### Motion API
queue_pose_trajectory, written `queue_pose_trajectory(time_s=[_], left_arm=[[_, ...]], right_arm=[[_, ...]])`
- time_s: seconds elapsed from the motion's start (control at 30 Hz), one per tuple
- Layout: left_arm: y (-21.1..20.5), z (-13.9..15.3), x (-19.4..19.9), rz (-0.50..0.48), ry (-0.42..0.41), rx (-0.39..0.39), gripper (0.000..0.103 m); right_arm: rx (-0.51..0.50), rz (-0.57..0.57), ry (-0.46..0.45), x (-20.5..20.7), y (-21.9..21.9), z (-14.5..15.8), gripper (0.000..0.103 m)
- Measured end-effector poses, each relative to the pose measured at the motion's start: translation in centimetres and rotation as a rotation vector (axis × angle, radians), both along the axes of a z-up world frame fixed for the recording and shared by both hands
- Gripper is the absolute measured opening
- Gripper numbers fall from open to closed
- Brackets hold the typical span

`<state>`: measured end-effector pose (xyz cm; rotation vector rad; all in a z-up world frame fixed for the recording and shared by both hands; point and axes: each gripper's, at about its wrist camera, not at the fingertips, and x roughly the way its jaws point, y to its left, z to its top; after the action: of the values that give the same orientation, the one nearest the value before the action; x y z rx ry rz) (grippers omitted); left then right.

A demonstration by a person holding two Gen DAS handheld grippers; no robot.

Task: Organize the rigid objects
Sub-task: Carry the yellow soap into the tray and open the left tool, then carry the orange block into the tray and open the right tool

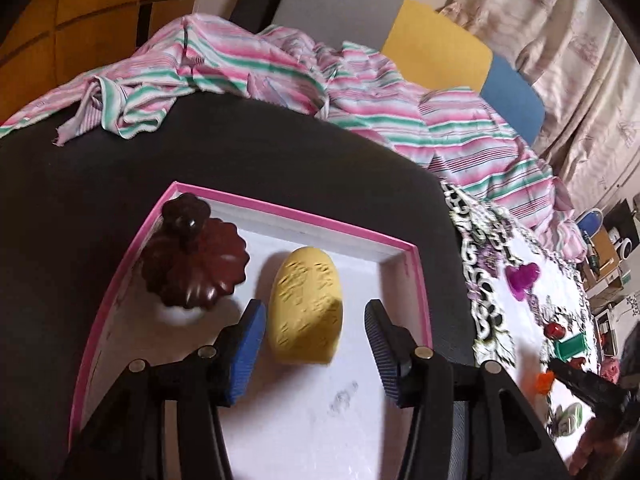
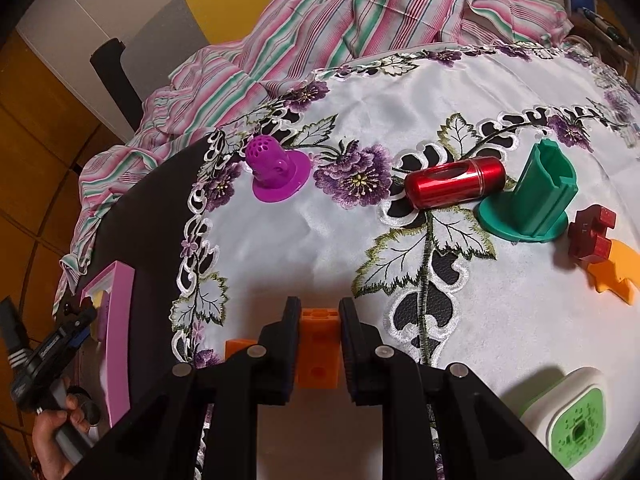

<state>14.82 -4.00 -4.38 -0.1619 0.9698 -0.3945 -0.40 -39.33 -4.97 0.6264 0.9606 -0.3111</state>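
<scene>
Left gripper: we are holding our left gripper [image 1: 316, 344] over the pink-rimmed box [image 1: 404, 245], its jaws standing apart and gripping nothing.
Yellow piece: we are seeing a yellow oval piece [image 1: 306, 310] lying on the white floor of the box, between the two blue pads [image 1: 250, 354]; we cannot tell whether the left-hand pad is touching it, while the right-hand pad is standing clear.
Brown piece: we are seeing a dark brown scalloped piece [image 1: 196, 266] sitting in the far left corner of the same box, just beside the yellow one.
Right gripper: we are holding our right gripper [image 2: 319, 320] clenched on an orange block [image 2: 319, 354], both pads pressing its sides, low over the embroidered cloth [image 2: 320, 248].
Cloth items: we are seeing a purple perforated cap [image 2: 276, 174] standing on its flared base near the cloth's left border, a red cylinder [image 2: 454, 184] lying on its side, a green holder [image 2: 532, 204] touching or nearly touching it, then a dark red block [image 2: 592, 234] and an orange jagged piece [image 2: 618, 272] at the right edge.
Near corner: we are seeing a white and green device [image 2: 570, 420] resting at the lower right.
Table: we are seeing a dark tabletop [image 1: 248, 164] carrying both box and cloth, with a striped sheet [image 1: 360, 92] bunched behind it.
Hand: we are seeing a hand [image 2: 54, 446] gripping the other tool's handle at the lower left of the right view.
</scene>
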Motion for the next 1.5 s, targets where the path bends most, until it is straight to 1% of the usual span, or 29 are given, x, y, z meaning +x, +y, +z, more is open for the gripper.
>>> queue_pose_trajectory(time_s=[0.1,0.23,0.43,0.5,0.6,0.8,1.0,1.2,1.43,1.47,1.5], left_arm=[[0.3,0.5,-2.2,-0.017,-0.028,-0.006,0.052],[0.5,0.4,-5.2,-0.066,-0.03,-0.032,0.052],[0.4,0.0,-9.0,-0.153,-0.048,-0.007,0.052],[0.7,-0.2,-9.8,-0.162,-0.042,-0.005,0.052],[1.6,-0.4,-10.5,-0.156,-0.024,-0.022,0.052],[3.0,0.0,-11.5,-0.147,-0.038,-0.035,0.052],[3.6,0.5,-12.2,-0.159,-0.079,-0.009,0.052],[5.1,0.3,-12.1,-0.136,-0.073,-0.012,0.052],[6.9,0.4,-12.1,-0.11,-0.071,-0.023,0.052],[7.1,0.4,-12.1,-0.11,-0.069,-0.025,0.052],[7.3,0.4,-12.2,-0.108,-0.068,-0.028,0.052]], right_arm=[[0.002,0.0,-0.015,-0.1,0.0,0.2,0.019],[-0.003,0.013,-0.025,-0.1,0.3,0.5,0.019],[-0.002,0.036,-0.028,0.0,0.9,0.6,0.019],[-0.004,0.041,-0.031,0.0,1.2,0.7,0.019],[0.028,0.051,-0.043,0.1,2.0,1.0,0.02],[0.039,0.127,-0.051,1.8,5.7,2.1,0.02],[0.048,0.229,-0.086,5.1,9.9,4.2,0.02],[0.027,0.319,-0.073,8.1,14.5,5.0,0.02],[-0.03,0.436,-0.023,11.9,19.9,4.8,0.019],[-0.048,0.456,-0.014,12.5,20.6,4.7,0.02],[-0.088,0.478,-0.005,13.2,21.5,4.7,0.02]])
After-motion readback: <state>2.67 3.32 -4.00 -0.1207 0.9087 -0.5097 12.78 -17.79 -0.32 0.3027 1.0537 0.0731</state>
